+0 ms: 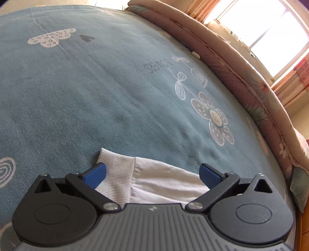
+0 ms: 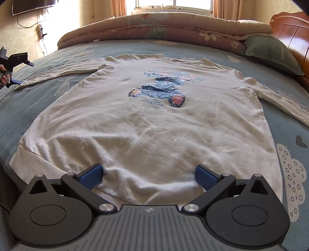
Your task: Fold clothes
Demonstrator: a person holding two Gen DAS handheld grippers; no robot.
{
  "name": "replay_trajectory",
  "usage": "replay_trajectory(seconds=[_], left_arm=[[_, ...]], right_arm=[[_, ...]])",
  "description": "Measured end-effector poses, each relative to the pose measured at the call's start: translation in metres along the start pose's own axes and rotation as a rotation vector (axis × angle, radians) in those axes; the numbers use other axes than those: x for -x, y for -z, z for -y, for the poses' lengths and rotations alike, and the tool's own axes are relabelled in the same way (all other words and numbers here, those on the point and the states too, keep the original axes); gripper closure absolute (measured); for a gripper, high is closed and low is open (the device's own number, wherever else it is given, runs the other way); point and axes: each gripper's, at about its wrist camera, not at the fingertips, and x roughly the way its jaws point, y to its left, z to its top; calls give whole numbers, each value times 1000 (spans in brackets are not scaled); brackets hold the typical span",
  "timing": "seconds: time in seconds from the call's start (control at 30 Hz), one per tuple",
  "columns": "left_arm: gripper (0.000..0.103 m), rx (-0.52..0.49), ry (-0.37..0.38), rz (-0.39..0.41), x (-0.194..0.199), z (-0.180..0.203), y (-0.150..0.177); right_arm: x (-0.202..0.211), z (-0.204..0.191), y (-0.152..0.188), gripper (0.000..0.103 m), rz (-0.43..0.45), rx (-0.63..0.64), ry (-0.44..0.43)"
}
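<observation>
Right tool (image 2: pixel 148 176): fingers spread wide apart, nothing clamped. Blue pads (image 2: pixel 90 176) low over the hem edge of a cream long-sleeved sweatshirt (image 2: pixel 150 135), hem fabric lying between and just ahead of them; contact with the cloth cannot be told.

Sweatshirt laid flat, front up, on the bed (image 2: pixel 48 100), running straight ahead of the right tool from ribbed hem to neckline. Printed graphic (image 2: pixel 160 90) in dark blue with orange-red patches ahead of the tool at chest height, seen upside down. Right-hand sleeve (image 2: pixel 285 104) stretched out to the tool's right. Left-hand sleeve (image 2: pixel 58 74) stretched out ahead to the left, its cuff ending just beside the left tool (image 2: pixel 14 66), seen small at the frame's left edge with part of a hand (image 2: pixel 2 77) on its grip.

Left tool (image 1: pixel 152 174) in its own view: fingers also wide apart, gripping nothing. Ribbed white cuff (image 1: pixel 115 171) and the sleeve end lying between the blue pads (image 1: pixel 209 174), cuff touching or just beside the left-hand pad.

Bed covered by a grey-blue sheet (image 1: pixel 87 96) printed with white flowers and clouds. Folded floral quilt (image 2: pixel 164 32) across the far side, beyond the neckline. Green pillow (image 2: pixel 270 54) ahead to the right, against a wooden headboard (image 2: pixel 291 32). Window (image 2: pixel 173 3) with pink curtains behind the quilt. Dark screen (image 2: pixel 32 5) on the wall far left.
</observation>
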Motion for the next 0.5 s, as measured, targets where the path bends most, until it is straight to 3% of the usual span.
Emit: replay_trajectory(seconds=[0.03, 0.13, 0.23, 0.33, 0.4, 0.5], left_arm=[[1, -11, -3, 4, 3, 4, 0], [1, -69, 94, -18, 6, 24, 3], [1, -122, 141, -47, -5, 42, 11], [1, -141, 93, -62, -23, 47, 17], [1, -121, -14, -51, -34, 43, 18], [1, -96, -19, -35, -31, 46, 16]], right_arm=[[0, 0, 0, 0, 2, 0, 1], [-1, -1, 1, 0, 12, -3, 8], [-2, -2, 2, 0, 18, -5, 23], [-2, -2, 1, 0, 15, -3, 28], [-2, -1, 1, 0, 14, -2, 26], [-3, -2, 2, 0, 18, -3, 30]])
